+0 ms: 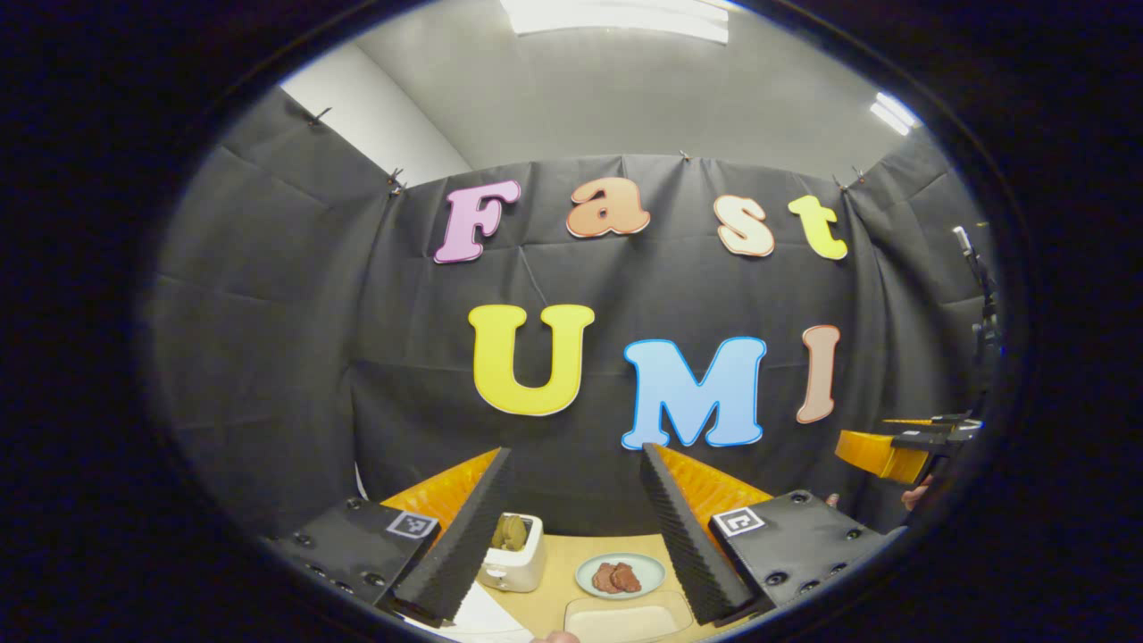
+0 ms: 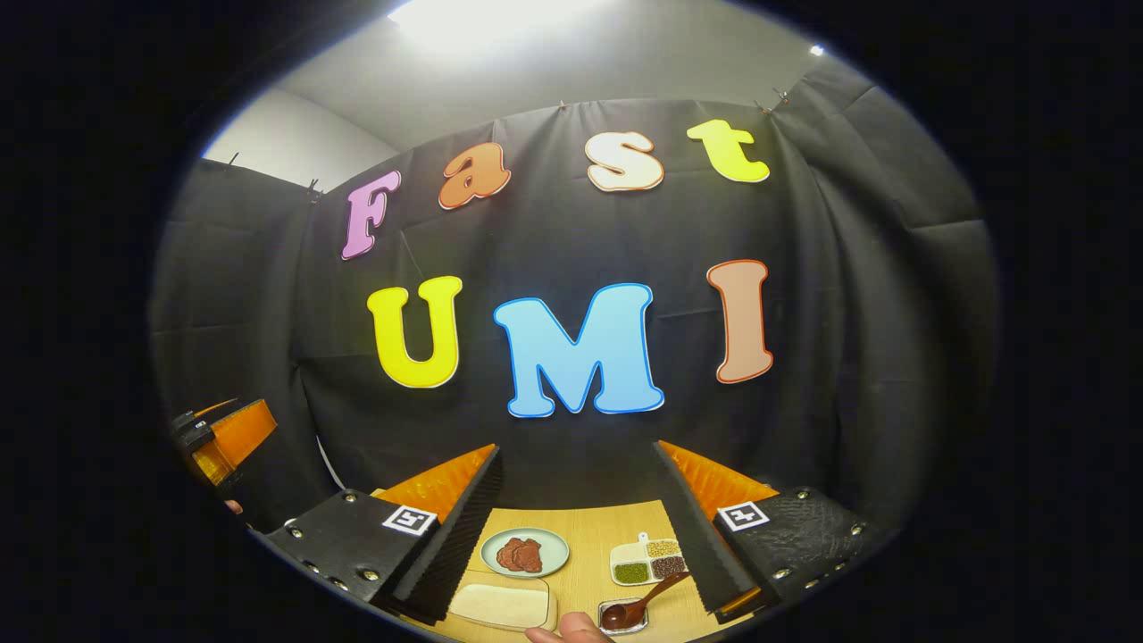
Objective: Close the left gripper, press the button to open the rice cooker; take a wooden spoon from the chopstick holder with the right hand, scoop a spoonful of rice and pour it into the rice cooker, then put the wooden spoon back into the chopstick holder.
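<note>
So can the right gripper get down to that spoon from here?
Probably yes: the right gripper is open and empty, and the spoon lies exposed in its small dish, with nothing between them.

Toaster (image 1: 513, 554): table's (image 2: 589, 522) left part.
Plate (image 2: 524, 552): right of toaster.
Tray (image 2: 500, 605): before plate.
Divided dish (image 2: 649, 560): right of plate.
Spoon (image 2: 638, 605): before divided dish.
</note>
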`<move>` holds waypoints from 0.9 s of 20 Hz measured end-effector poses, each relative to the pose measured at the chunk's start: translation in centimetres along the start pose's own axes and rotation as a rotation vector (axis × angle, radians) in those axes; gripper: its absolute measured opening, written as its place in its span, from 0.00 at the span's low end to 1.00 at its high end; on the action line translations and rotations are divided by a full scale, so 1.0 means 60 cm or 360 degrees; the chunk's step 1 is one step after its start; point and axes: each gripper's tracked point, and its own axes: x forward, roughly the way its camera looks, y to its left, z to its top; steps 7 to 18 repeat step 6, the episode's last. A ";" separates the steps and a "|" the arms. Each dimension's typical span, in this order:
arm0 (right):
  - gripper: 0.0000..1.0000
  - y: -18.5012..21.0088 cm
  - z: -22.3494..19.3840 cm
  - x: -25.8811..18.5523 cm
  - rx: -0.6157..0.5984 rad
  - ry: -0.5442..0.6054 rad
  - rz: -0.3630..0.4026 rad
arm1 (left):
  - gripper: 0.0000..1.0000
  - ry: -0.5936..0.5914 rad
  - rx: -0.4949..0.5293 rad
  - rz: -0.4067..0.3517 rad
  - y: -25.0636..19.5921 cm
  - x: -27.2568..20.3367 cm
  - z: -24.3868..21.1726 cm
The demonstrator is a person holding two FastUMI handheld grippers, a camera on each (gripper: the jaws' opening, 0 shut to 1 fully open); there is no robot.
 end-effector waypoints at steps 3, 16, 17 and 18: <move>0.99 -0.015 0.011 0.005 0.0019 -0.0008 -0.0008 | 0.93 0.0009 0.0011 -0.0021 -0.018 0.005 0.002; 0.99 -0.023 0.015 0.007 0.0044 -0.0008 -0.0008 | 0.93 0.0024 0.0020 -0.0032 -0.027 0.008 0.003; 0.99 -0.023 0.015 0.007 0.0044 -0.0008 -0.0008 | 0.93 0.0024 0.0020 -0.0032 -0.027 0.008 0.003; 0.99 -0.023 0.015 0.007 0.0044 -0.0008 -0.0008 | 0.93 0.0024 0.0020 -0.0032 -0.027 0.008 0.003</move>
